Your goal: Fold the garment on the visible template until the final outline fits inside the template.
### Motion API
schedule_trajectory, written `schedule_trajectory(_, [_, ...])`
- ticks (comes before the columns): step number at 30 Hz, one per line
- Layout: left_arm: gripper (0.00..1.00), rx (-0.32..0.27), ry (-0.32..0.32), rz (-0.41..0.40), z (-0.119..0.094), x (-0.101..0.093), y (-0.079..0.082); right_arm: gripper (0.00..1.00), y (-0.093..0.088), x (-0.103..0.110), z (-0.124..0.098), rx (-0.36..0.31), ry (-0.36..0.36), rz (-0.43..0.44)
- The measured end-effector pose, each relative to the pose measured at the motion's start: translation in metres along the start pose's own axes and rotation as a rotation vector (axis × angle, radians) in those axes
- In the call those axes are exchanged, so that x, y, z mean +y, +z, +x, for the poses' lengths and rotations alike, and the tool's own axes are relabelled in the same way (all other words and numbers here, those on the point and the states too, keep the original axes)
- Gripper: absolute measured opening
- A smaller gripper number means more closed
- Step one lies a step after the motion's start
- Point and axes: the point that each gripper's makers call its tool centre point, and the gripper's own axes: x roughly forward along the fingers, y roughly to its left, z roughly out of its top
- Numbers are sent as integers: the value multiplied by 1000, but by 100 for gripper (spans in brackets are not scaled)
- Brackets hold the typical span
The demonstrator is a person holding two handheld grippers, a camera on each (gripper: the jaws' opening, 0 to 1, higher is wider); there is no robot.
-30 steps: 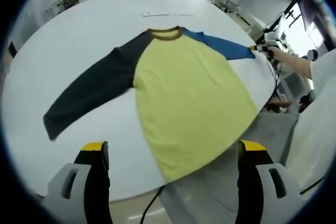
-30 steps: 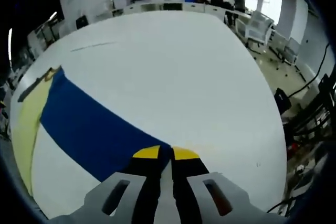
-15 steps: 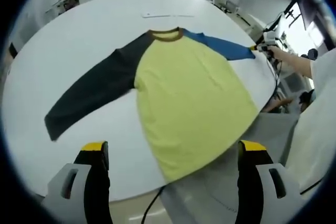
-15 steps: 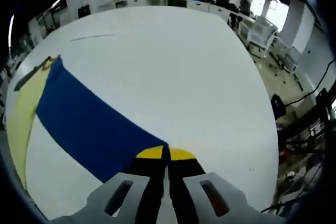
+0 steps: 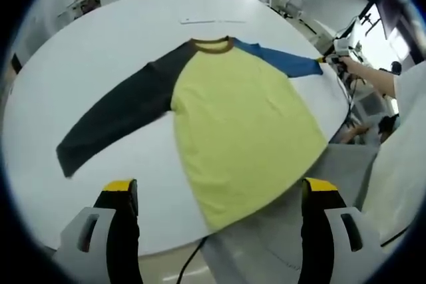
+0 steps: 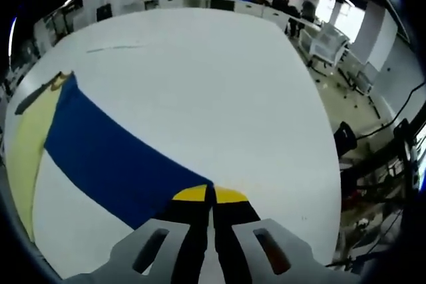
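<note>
Blue sleeve (image 6: 113, 164) pinched by right gripper (image 6: 203, 194) | left gripper (image 5: 219, 194) agape | cuff likely hidden

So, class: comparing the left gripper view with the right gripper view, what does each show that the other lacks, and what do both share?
Left gripper view alone: the dark grey sleeve, the brown collar, the hem hanging over the table edge, and the open left gripper.

Right gripper view alone: the right gripper seen close up, shut on the blue sleeve cuff.

Both: the white round table, the yellow shirt body and the blue sleeve.
</note>
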Motion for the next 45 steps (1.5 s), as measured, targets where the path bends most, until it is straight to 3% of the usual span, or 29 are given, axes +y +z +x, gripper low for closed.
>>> schedule_trajectory(13, [99,-34,-22,12,-2,-3,4,2,32,-7,-30,-63,28,-21])
schedule_trajectory(28, [98,-88,-38,28,-17,-6,2,2,62,26,-81,-116,55,-92])
schedule_trajectory(36, [99,-120,-24,46,-29,-4,2,2,82,42,-97,-134,57,-121])
schedule_trajectory(40, [99,-129,-31,56,-32,-9,0,2,86,46,-104,-138,61,-116])
schedule_trajectory(45, [99,-137,-34,56,-37,-12,-8,2,101,62,-121,-202,118,-59])
